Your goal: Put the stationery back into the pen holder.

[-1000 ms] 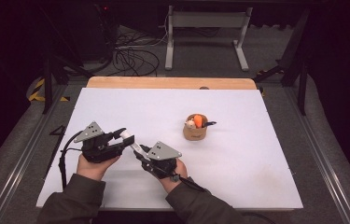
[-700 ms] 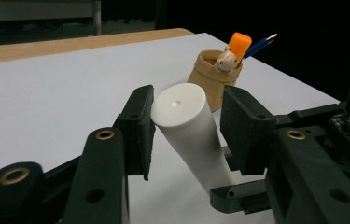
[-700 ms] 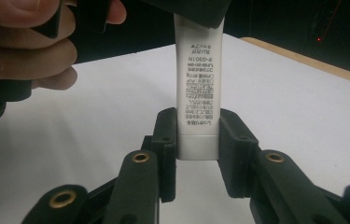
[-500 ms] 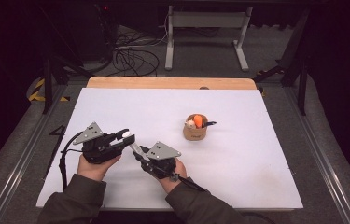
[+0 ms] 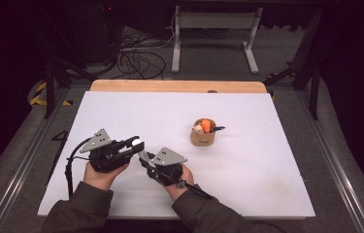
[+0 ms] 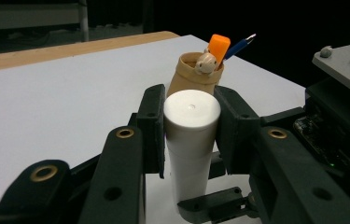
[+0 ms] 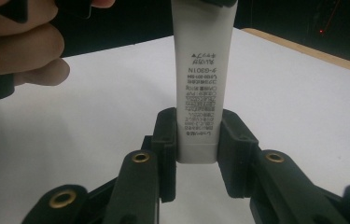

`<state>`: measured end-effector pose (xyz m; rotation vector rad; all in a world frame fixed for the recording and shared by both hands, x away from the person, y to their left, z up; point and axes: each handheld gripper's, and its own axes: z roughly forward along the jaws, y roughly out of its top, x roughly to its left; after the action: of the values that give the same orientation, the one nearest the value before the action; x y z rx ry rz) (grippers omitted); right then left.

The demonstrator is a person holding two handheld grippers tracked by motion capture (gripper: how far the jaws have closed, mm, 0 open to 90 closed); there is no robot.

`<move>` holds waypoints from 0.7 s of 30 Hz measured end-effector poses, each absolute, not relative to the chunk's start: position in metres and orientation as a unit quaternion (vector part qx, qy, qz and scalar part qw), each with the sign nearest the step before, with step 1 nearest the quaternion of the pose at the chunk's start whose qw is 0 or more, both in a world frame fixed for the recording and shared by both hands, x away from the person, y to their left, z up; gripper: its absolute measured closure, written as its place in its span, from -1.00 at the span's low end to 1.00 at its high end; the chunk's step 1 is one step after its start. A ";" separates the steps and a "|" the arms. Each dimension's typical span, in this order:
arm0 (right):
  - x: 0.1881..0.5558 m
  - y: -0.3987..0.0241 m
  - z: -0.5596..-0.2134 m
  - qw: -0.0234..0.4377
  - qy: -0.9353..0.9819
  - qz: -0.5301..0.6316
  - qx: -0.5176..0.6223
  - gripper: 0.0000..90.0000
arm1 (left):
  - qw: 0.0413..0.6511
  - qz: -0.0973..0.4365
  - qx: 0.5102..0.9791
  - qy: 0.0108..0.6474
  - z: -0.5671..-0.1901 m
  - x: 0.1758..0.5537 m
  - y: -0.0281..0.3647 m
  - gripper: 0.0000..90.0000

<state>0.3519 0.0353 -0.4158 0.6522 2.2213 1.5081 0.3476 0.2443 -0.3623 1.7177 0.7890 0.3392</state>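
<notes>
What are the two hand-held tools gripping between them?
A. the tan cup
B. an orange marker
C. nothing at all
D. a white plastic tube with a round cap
D: the left tool closes on the capped end of the white plastic tube, while the right tool clamps its flat printed end; the tan cup stands apart on the white table.

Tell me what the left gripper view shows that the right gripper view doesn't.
Left gripper view: the cap of the white tube between the jaws of the left gripper, which have just been closing, and behind it a tan cup holding a pen. Right gripper view: the tube's printed label, its end clamped in the right gripper. Both: the tube and the white table.
</notes>
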 end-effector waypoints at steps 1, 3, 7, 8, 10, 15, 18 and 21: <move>0.352 0.035 -0.416 0.188 0.790 0.536 0.231 0.58 | 0.572 0.147 0.734 0.336 -0.362 0.347 0.244 0.47; 0.352 0.035 -0.416 0.189 0.790 0.535 0.231 0.58 | 0.571 0.146 0.734 0.336 -0.362 0.347 0.243 0.47; 0.353 0.035 -0.416 0.191 0.793 0.531 0.231 0.57 | 0.571 0.148 0.735 0.334 -0.362 0.348 0.243 0.47; 0.354 0.035 -0.415 0.191 0.793 0.531 0.230 0.57 | 0.572 0.147 0.735 0.334 -0.362 0.348 0.243 0.47; 0.354 0.034 -0.415 0.191 0.793 0.531 0.229 0.56 | 0.572 0.148 0.735 0.333 -0.362 0.348 0.243 0.47; 0.355 0.032 -0.414 0.190 0.794 0.530 0.230 0.45 | 0.566 0.155 0.738 0.333 -0.362 0.349 0.243 0.47; 0.356 0.029 -0.412 0.189 0.795 0.528 0.233 0.38 | 0.566 0.158 0.738 0.332 -0.362 0.350 0.243 0.47; 0.357 0.025 -0.409 0.186 0.795 0.528 0.231 0.33 | 0.567 0.158 0.738 0.330 -0.361 0.350 0.241 0.47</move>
<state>0.3570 0.0251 -0.4090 0.6510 2.2401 1.4880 0.3499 0.2412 -0.3608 1.7339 0.7746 0.3703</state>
